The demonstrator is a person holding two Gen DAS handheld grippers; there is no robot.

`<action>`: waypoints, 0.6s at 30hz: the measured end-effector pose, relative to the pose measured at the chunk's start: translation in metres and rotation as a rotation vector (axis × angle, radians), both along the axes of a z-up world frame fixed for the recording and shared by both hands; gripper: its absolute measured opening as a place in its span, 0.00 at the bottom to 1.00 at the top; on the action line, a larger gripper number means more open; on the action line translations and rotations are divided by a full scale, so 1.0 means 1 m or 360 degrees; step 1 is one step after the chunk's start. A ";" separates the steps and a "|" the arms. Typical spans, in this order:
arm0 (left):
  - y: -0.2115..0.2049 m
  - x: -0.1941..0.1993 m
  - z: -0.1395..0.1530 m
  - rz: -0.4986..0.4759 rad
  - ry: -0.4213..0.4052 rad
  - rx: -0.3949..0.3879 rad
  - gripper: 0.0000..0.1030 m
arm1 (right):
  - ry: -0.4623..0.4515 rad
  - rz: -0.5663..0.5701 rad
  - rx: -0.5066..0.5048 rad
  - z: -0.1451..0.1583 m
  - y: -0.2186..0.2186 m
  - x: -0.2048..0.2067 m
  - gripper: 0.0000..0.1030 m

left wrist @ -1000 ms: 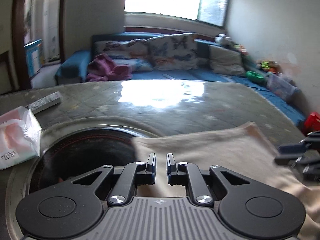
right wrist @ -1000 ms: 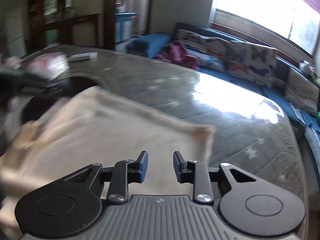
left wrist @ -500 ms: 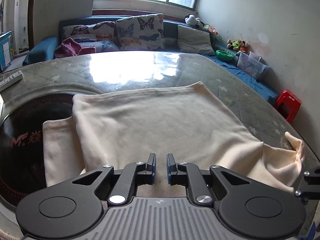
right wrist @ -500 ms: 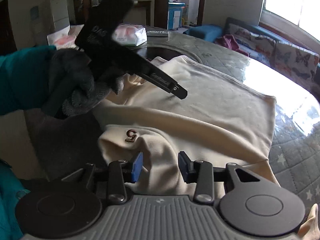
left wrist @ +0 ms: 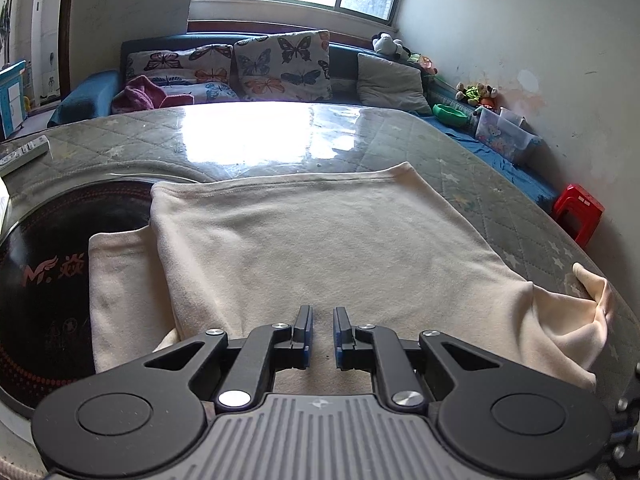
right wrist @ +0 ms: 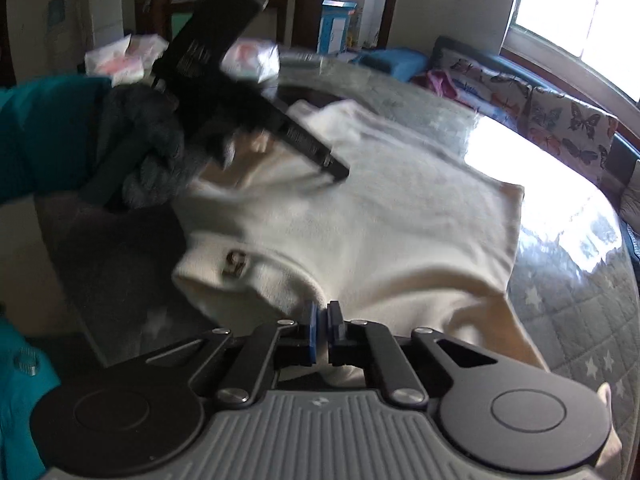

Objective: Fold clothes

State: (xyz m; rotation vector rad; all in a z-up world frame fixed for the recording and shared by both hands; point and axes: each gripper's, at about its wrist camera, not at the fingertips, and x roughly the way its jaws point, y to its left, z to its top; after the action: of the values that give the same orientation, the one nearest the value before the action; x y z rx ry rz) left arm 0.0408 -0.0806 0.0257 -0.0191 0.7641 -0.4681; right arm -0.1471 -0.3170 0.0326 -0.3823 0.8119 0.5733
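**A cream top lies on the round table, with both grippers at its near end**

A cream top lies spread flat on a big round table with a grey quilted cover. Its far hem runs across the middle of the table. One sleeve lies flat on the left side, over a dark round plate with red letters set in the middle of the table. The other sleeve is bunched up at the right edge of the table.

The left gripper hangs low over the near part of the top. Its jaws are a small way apart and hold nothing.

The right gripper is at the near end of the top, close to a small brown badge on the cloth. Its jaws are almost together. A fold of the cream cloth lies right at the tips, but I cannot tell if they pinch it.

A hand in a dark glove with a teal sleeve holds the left tool above the top; this part is blurry. White packets sit at the far edge of the table. A remote lies at the left edge. A blue sofa with butterfly pillows stands behind the table.
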 end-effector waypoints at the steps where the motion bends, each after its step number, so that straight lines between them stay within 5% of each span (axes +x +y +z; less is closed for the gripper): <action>1: 0.000 0.000 0.000 -0.0002 -0.0003 0.0002 0.12 | 0.0011 0.0001 -0.0011 -0.003 -0.001 -0.001 0.04; 12: 0.001 -0.001 0.000 -0.0019 -0.0029 0.0026 0.14 | 0.0013 -0.0165 0.0175 0.017 -0.027 0.005 0.10; 16: 0.000 -0.001 0.002 -0.0015 -0.0034 0.0046 0.15 | -0.0074 -0.0418 0.0152 0.018 -0.059 0.006 0.11; 18: -0.003 -0.002 0.005 -0.0002 -0.0045 0.0057 0.23 | -0.0122 -0.0560 0.0133 0.019 -0.076 0.007 0.12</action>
State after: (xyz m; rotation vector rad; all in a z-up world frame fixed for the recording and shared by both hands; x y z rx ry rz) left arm 0.0385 -0.0832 0.0305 0.0212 0.7445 -0.4548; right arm -0.1399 -0.3932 0.0519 -0.1771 0.7575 0.2612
